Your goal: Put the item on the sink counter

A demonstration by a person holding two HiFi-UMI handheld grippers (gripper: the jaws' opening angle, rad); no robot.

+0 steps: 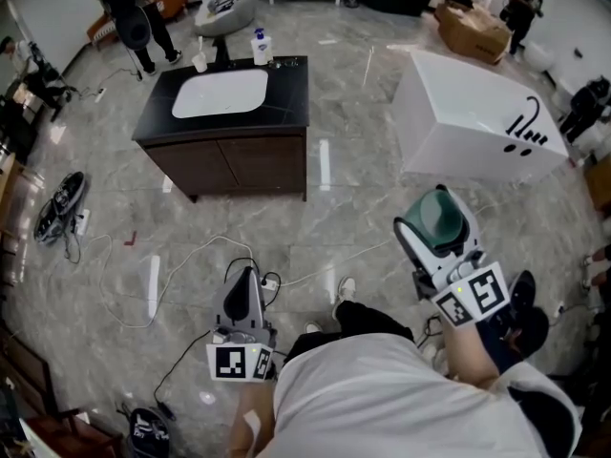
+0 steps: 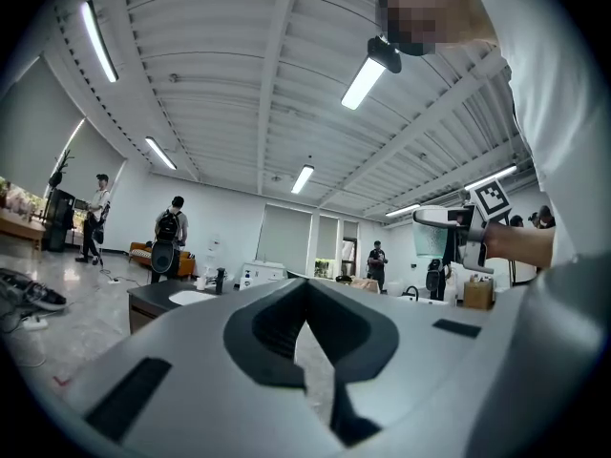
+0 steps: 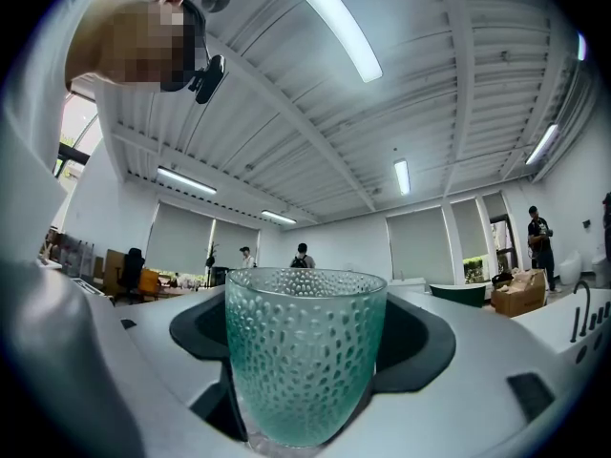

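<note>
Green glass (image 3: 304,346) between right gripper (image 1: 440,225) fingers (image 3: 420,346) — seemingly clamped.

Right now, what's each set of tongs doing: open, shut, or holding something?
Left tongs: shut, empty.
Right tongs: shut on the green dimpled glass tumbler.

Head view. Bare marble floor (image 1: 353,208) lies open between the lower frame and the sink counter (image 1: 286,93) at upper centre-left. Cables (image 1: 181,265) trail over the floor at lower left. The basin (image 1: 220,93) takes up the counter's left and middle, and a bottle (image 1: 261,48) and a cup (image 1: 200,62) stand along its far edge. The black strip at its right is bare. A white bathtub (image 1: 477,113) blocks the upper right.
</note>
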